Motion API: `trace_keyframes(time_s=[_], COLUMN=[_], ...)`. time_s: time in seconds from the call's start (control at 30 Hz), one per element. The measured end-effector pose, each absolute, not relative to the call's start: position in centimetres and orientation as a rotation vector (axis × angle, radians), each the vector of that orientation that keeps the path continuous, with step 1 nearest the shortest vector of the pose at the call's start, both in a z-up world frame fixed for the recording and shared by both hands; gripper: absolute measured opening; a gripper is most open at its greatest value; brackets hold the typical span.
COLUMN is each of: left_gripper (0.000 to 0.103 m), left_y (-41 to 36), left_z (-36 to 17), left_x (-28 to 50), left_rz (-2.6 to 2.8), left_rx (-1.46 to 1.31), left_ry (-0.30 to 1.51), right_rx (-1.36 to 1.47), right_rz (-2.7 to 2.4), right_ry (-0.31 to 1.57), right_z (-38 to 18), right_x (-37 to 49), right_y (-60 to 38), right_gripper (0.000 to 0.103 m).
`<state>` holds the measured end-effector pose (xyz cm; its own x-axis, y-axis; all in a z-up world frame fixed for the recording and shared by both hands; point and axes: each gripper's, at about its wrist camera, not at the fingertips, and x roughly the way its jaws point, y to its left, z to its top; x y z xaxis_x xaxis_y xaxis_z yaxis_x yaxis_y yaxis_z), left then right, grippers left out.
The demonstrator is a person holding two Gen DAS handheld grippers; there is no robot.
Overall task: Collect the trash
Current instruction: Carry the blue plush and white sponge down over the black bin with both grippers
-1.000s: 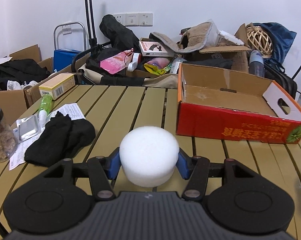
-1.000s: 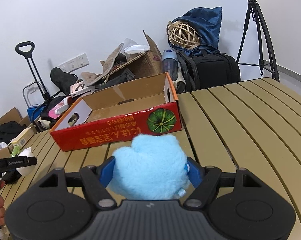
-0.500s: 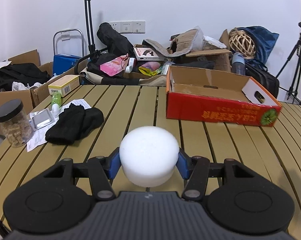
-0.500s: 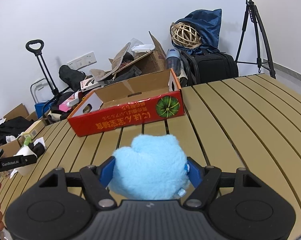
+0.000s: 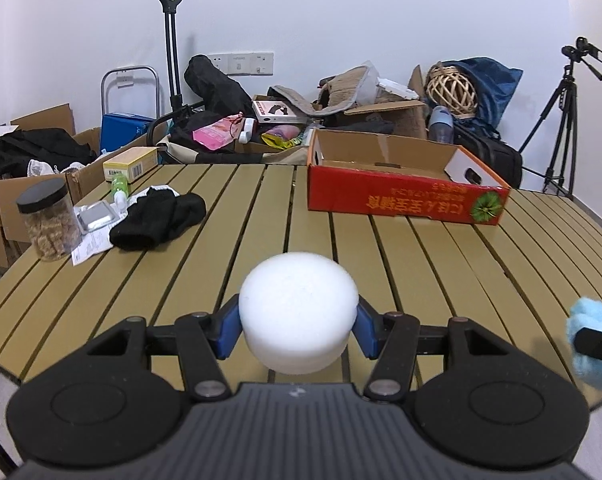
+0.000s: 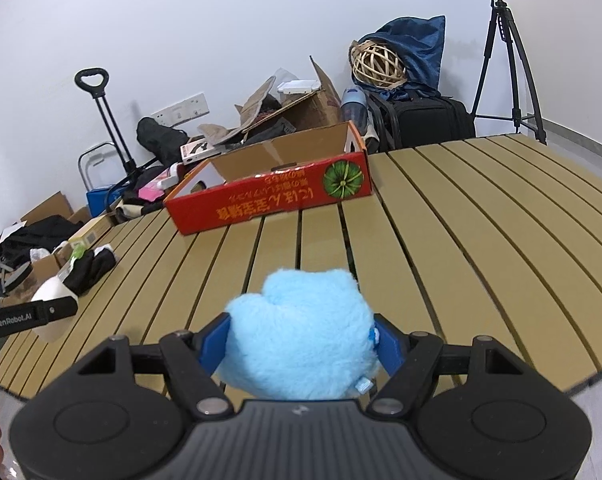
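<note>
My left gripper (image 5: 297,326) is shut on a white foam puck (image 5: 299,312), held over the near part of the slatted table (image 5: 261,216). My right gripper (image 6: 299,340) is shut on a fluffy light-blue plush (image 6: 301,332). That plush (image 5: 593,336) also shows at the right edge of the left wrist view. In the right wrist view the foam puck (image 6: 55,308) appears at far left. The open red cardboard box (image 5: 405,196) stands at the table's far side, well beyond both grippers; its red front (image 6: 273,200) faces me.
At the table's left lie a black cloth (image 5: 161,220), a jar with a black lid (image 5: 49,220), a silver packet (image 5: 95,216), papers, a green bottle (image 5: 119,186) and a yellow box (image 5: 131,164). Clutter, boxes and a tripod (image 5: 557,136) stand behind the table.
Both grippers have drawn back from the red box toward the table's near edge, each keeping its hold. The box looks smaller and farther, and the jar has come into the left view.
</note>
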<state>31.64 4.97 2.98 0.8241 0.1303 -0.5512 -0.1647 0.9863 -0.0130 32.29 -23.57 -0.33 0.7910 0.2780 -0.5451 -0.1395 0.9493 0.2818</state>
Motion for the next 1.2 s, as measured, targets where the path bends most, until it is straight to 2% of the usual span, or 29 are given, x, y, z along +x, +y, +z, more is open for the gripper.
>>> trace_keyframes(time_s=[0.7,1.2], left_gripper=[0.057,0.057], left_y=[3.5,2.1], left_z=[-2.4,-7.8], left_x=[21.3,16.4], left_rz=[0.098,0.069], left_rx=[-0.13,-0.105], left_ry=[0.629,0.748], right_rx=[0.117,0.048], right_rz=[0.327,0.374], right_ry=[0.659,0.846], right_z=[-4.2,-10.0], right_x=[22.6,18.7], right_y=[-21.8,-19.5], right_gripper=[0.073,0.073])
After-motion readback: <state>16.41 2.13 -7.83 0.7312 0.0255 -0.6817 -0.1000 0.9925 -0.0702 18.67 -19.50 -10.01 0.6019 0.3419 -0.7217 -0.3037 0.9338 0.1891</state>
